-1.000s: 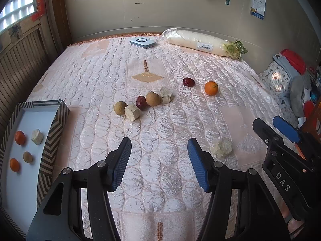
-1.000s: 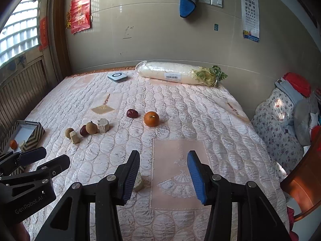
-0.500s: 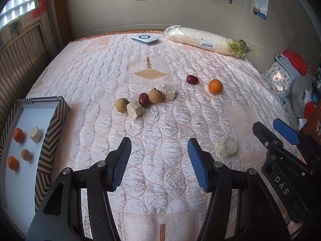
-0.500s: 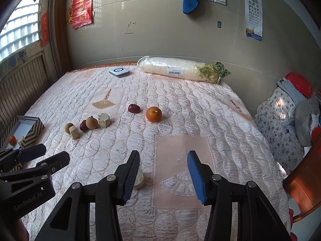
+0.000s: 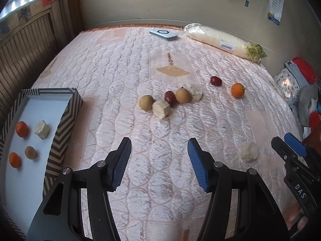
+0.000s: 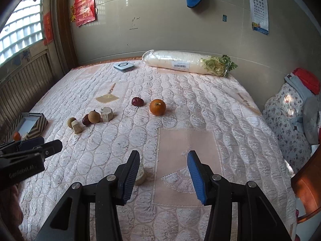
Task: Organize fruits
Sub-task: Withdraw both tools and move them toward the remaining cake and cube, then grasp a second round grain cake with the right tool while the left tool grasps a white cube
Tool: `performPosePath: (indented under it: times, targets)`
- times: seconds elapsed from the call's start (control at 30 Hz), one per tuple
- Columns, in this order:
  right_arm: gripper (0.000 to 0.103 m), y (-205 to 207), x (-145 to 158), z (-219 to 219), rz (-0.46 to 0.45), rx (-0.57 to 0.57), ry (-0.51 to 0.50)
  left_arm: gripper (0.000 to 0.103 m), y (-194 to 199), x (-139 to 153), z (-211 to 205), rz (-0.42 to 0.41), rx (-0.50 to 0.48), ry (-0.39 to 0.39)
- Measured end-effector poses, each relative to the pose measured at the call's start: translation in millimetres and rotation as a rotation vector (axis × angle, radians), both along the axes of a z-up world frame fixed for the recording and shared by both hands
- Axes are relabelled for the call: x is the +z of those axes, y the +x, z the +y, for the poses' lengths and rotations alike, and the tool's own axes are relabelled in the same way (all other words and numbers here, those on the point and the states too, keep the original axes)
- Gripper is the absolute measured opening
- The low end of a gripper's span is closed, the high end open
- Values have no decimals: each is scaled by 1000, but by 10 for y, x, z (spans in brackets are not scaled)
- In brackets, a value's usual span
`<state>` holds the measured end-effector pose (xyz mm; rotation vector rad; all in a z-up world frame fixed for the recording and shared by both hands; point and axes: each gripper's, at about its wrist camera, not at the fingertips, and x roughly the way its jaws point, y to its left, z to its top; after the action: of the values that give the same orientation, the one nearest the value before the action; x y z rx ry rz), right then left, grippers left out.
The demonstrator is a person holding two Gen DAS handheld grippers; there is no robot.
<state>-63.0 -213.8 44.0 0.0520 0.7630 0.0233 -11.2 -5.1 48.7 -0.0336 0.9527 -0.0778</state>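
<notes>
Left wrist view: my left gripper (image 5: 158, 160) hangs over the quilted bedspread (image 5: 124, 64) with fingers spread wide and nothing between them; the striped tray (image 5: 66, 118) at left holds two oranges, a pale chunk and a small brown fruit; the fruit cluster (image 5: 170, 100) lies ahead, a lone orange (image 5: 237, 90) far right; the other gripper at right reads "DAS".

Right wrist view: my right gripper (image 6: 163, 169) is likewise agape, empty; a pale chunk (image 6: 141, 175) sits just beside its left finger; the left gripper's body reads "GenRobot.AI"; the wrapped daikon (image 6: 180, 61) carries a barcode label; an eye chart (image 6: 258, 4) hangs on the wall.
</notes>
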Motion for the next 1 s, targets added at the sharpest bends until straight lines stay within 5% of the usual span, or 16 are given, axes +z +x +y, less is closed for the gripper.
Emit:
performPosePath:
  times: [0.13,0.53,0.6,0.67,1.0]
  targets:
    - [48,41,-85,-18,29,40,78,59,87,-76,149,46,17,-30]
    - [48,218,-411,246,116,117,33,59,296,-235,195,88,24,-33]
    - [45,234,-451,251,113,115,24,59,343,-249,175,85,23,-31]
    - [31,243,-443,259,96,137,47,59,397,-264,154,84,34,-36]
    - [31,246,-446,308,91,154,22,59,664,-270,86,59,103,-49]
